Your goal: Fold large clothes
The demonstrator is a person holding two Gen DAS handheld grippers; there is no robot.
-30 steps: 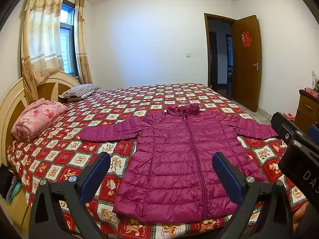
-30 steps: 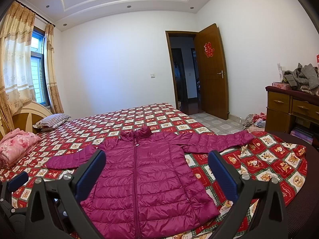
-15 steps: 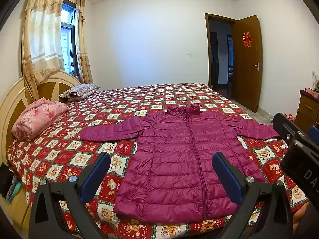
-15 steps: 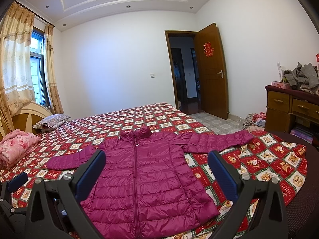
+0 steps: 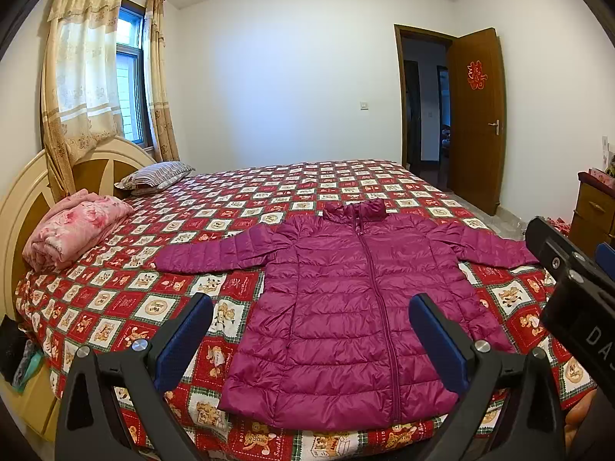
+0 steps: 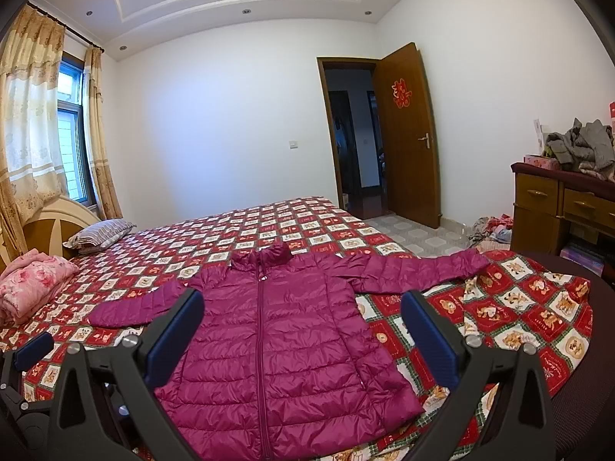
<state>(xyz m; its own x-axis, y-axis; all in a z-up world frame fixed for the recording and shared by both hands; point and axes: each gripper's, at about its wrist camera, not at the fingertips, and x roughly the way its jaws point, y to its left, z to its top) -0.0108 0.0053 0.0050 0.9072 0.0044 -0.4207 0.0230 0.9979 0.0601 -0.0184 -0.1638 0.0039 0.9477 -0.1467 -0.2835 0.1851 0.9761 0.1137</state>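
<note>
A magenta quilted puffer jacket (image 5: pixel 346 307) (image 6: pixel 276 345) lies flat and zipped on the bed, collar away from me, both sleeves spread out sideways. My left gripper (image 5: pixel 311 340) hovers open above and in front of the jacket's lower half, nothing between its blue-padded fingers (image 5: pixel 184 342). Over the hem area, my right gripper (image 6: pixel 301 338) also stands open and empty. In the left wrist view the right gripper's black body (image 5: pixel 569 288) shows at the right edge.
The bed carries a red checked quilt (image 5: pixel 269 192) with bear prints. A folded pink blanket (image 5: pixel 73 230) and a striped pillow (image 5: pixel 153 176) lie by the headboard. A wooden dresser (image 6: pixel 557 211) with piled clothes stands right; a door (image 6: pixel 407 134) is open.
Nothing has visibly changed apart from a very slight shift of the left view; both grippers stay open and the jacket lies still.
</note>
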